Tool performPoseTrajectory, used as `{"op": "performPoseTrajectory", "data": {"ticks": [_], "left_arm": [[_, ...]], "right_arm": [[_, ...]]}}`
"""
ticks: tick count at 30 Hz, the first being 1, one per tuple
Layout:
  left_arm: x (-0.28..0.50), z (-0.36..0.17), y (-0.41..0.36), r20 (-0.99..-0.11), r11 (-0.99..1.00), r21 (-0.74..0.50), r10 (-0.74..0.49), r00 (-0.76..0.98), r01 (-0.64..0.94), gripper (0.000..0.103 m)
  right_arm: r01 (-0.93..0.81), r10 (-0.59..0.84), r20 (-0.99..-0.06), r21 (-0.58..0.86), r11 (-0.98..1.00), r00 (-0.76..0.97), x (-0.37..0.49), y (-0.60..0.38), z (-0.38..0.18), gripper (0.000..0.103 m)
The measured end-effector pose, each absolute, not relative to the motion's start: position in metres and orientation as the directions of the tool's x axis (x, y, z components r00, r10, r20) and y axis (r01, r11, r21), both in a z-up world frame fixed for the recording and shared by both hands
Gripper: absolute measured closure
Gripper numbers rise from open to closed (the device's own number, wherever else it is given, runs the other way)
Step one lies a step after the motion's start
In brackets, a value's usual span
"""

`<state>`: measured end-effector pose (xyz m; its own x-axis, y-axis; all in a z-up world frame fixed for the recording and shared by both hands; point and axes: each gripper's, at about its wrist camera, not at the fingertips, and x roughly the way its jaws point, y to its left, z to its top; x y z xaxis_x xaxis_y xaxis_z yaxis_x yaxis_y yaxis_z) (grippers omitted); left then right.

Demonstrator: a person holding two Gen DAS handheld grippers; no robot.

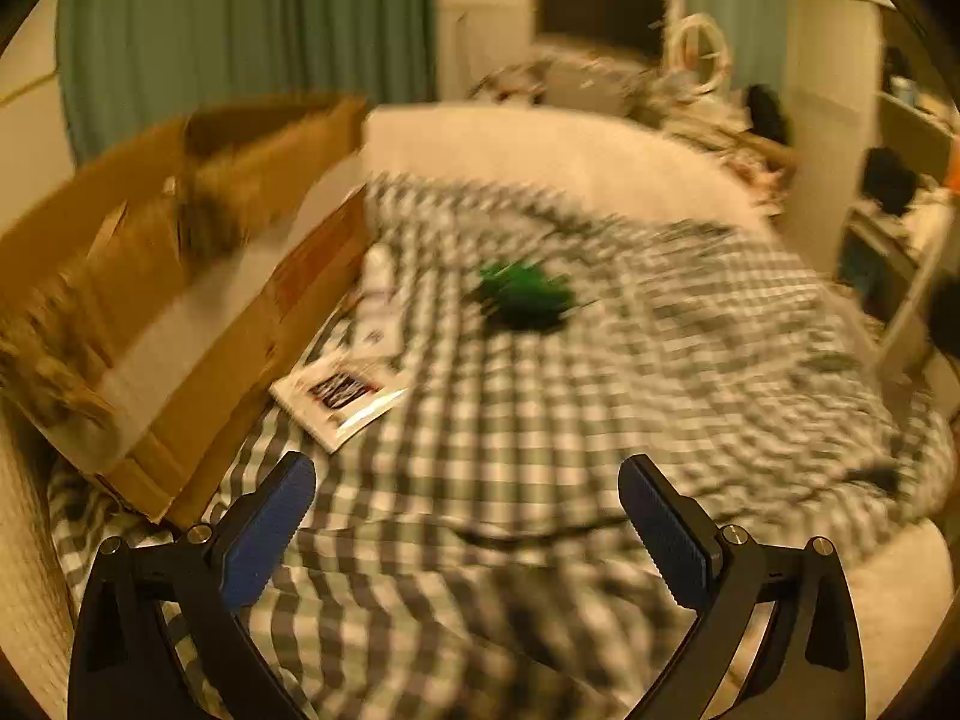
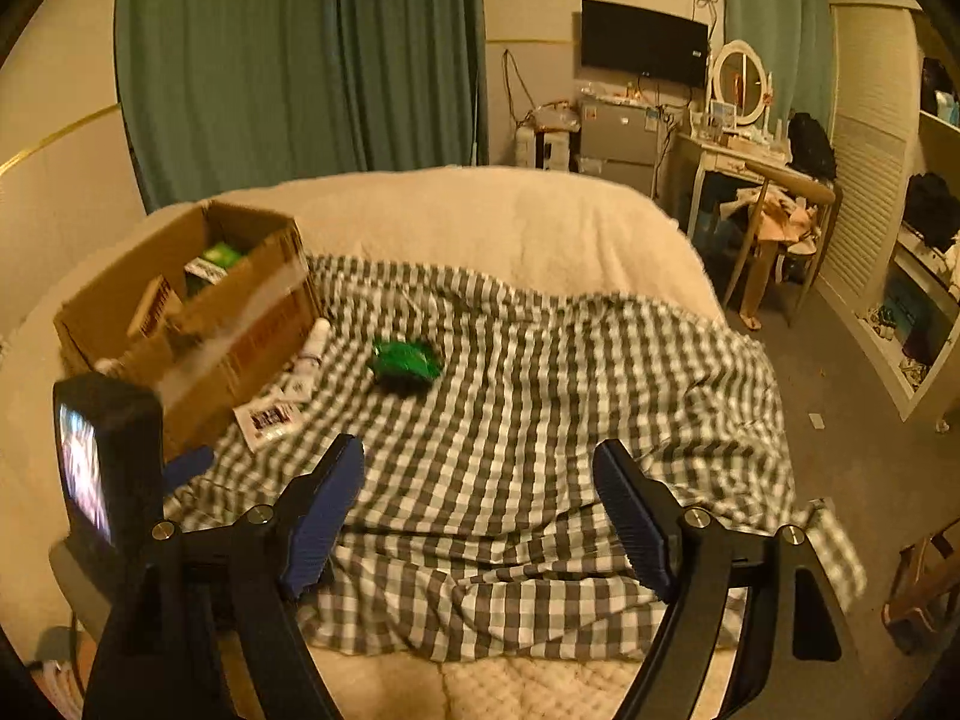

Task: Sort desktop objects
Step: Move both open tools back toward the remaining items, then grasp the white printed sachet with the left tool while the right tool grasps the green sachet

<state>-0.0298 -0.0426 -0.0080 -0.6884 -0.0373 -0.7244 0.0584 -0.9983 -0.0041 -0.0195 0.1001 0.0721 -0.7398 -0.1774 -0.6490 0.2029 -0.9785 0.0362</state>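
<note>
A crumpled green packet [image 2: 405, 359] [image 1: 523, 294] lies on the checked cloth [image 2: 540, 396] in the middle of the bed. A white tube [image 2: 313, 348] [image 1: 378, 276] and a flat white printed packet [image 2: 267, 417] [image 1: 342, 390] lie beside an open cardboard box [image 2: 198, 324] [image 1: 180, 312] at the left. Inside the box I see a green item and small cartons. My left gripper [image 1: 468, 510] is open and empty above the cloth, in a blurred view. My right gripper [image 2: 480, 492] is open and empty too, short of the green packet. The left gripper's body [image 2: 108, 456] shows at the left edge.
A cream blanket [image 2: 510, 222] covers the bed's far side. Green curtains [image 2: 300, 60] hang behind. A wall television, a small fridge, a dressing table with a round mirror [image 2: 741, 84] and a chair stand at the back right; shelves [image 2: 918, 276] line the right wall.
</note>
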Motion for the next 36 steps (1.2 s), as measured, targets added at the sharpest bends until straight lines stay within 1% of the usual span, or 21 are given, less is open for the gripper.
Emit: {"op": "performPoseTrajectory", "data": {"ticks": [2,6,8,10,12,16,17,18,19,20,21,22,24,25,26,27,29,30,34,36], "left_arm": [[-0.051,-0.019,-0.057,-0.76,-0.993,-0.029,-0.054,-0.648,0.117,0.0],[-0.078,-0.039,-0.084,-0.803,-0.969,-0.025,-0.128,-0.582,0.247,0.0],[-0.091,-0.047,-0.09,-0.824,-0.956,-0.028,-0.144,-0.549,0.292,0.0],[-0.099,-0.052,-0.089,-0.835,-0.953,-0.021,-0.15,-0.529,0.303,0.0],[-0.11,-0.056,-0.088,-0.839,-0.949,-0.005,-0.168,-0.517,0.316,0.0],[-0.12,-0.056,-0.101,-0.834,-0.921,-0.091,-0.138,-0.535,0.379,0.0],[-0.12,-0.055,-0.102,-0.819,-0.921,-0.123,-0.116,-0.562,0.37,0.001],[-0.12,-0.053,-0.099,-0.808,-0.93,-0.128,-0.105,-0.58,0.346,0.003],[-0.121,-0.054,-0.097,-0.814,-0.939,-0.105,-0.109,-0.571,0.328,0.013],[-0.123,-0.054,-0.09,-0.825,-0.955,-0.06,-0.117,-0.554,0.291,0.028],[-0.122,-0.053,-0.086,-0.822,-0.964,-0.039,-0.118,-0.556,0.262,0.036],[-0.12,-0.05,-0.081,-0.817,-0.973,-0.043,-0.096,-0.568,0.227,0.044],[-0.117,-0.046,-0.08,-0.817,-0.978,-0.081,-0.047,-0.575,0.194,0.05],[-0.115,-0.044,-0.081,-0.813,-0.977,-0.117,-0.01,-0.583,0.18,0.056],[-0.113,-0.042,-0.083,-0.809,-0.974,-0.148,0.02,-0.588,0.171,0.077],[-0.112,-0.041,-0.085,-0.808,-0.972,-0.163,0.035,-0.589,0.167,0.089],[-0.11,-0.036,-0.087,-0.806,-0.972,-0.192,0.078,-0.587,0.133,0.096],[-0.108,-0.032,-0.086,-0.801,-0.975,-0.191,0.09,-0.592,0.111,0.097],[-0.099,-0.02,-0.086,-0.768,-0.971,-0.225,0.123,-0.629,0.085,0.097],[-0.106,-0.017,-0.086,-0.764,-0.97,-0.231,0.134,-0.631,0.075,0.097]], "right_arm": [[0.202,-0.186,-0.657,0.053,-0.978,-0.73,-0.029,0.099,0.056,0.024],[0.203,-0.232,-0.677,0.123,-0.971,-0.698,-0.051,0.095,0.032,0.024],[0.212,-0.251,-0.678,0.142,-0.967,-0.691,-0.059,0.091,0.024,0.024],[0.218,-0.262,-0.675,0.152,-0.964,-0.69,-0.064,0.087,0.019,0.024],[0.222,-0.283,-0.678,0.178,-0.959,-0.679,-0.07,0.084,0.014,0.024],[0.207,-0.357,-0.676,0.295,-0.933,-0.644,-0.075,0.086,0.005,0.024],[0.197,-0.361,-0.672,0.31,-0.93,-0.646,-0.076,0.087,0.004,0.024],[0.186,-0.36,-0.671,0.319,-0.929,-0.648,-0.077,0.089,0.004,0.024],[0.175,-0.353,-0.67,0.32,-0.931,-0.652,-0.078,0.09,0.003,0.024],[0.167,-0.346,-0.672,0.318,-0.933,-0.655,-0.08,0.09,0.003,0.024],[0.16,-0.341,-0.674,0.317,-0.935,-0.655,-0.081,0.091,0.002,0.024],[0.154,-0.34,-0.676,0.32,-0.935,-0.654,-0.084,0.092,0.002,0.024],[0.144,-0.335,-0.678,0.323,-0.935,-0.654,-0.088,0.092,0.001,0.024],[0.143,-0.335,-0.677,0.325,-0.935,-0.655,-0.09,0.091,0.001,0.024],[0.143,-0.337,-0.677,0.327,-0.934,-0.655,-0.091,0.09,0.001,0.024],[0.14,-0.339,-0.678,0.332,-0.933,-0.652,-0.093,0.09,0.001,0.024],[0.139,-0.345,-0.675,0.34,-0.93,-0.653,-0.095,0.088,0.002,0.024],[0.141,-0.346,-0.67,0.342,-0.929,-0.657,-0.096,0.087,0.003,0.024],[0.163,-0.348,-0.662,0.326,-0.931,-0.664,-0.102,0.083,0.005,0.024],[0.173,-0.347,-0.663,0.316,-0.933,-0.663,-0.107,0.081,0.003,0.024]]}}
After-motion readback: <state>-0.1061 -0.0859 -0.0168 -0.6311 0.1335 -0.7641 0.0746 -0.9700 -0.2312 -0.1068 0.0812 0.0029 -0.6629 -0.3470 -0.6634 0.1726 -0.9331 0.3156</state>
